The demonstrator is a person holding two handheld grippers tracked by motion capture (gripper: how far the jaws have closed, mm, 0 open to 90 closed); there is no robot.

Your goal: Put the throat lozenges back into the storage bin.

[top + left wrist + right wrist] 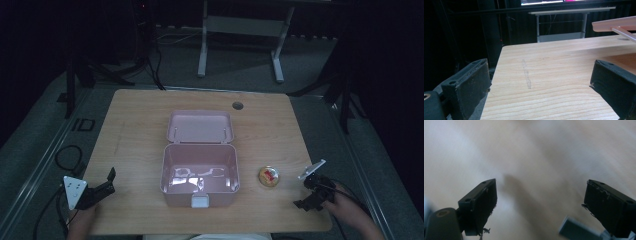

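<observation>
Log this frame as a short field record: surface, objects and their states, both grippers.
surface: wooden table
box: pink box, lid open, tilted back, nothing visible inside
latch: white, on the box's front wall
small item: round yellow object with red on top, on the table right of the box, identity unclear
left gripper: open, near the table's left front corner, holding nothing
right gripper: open, over the table, view blurred, holding nothing
</observation>
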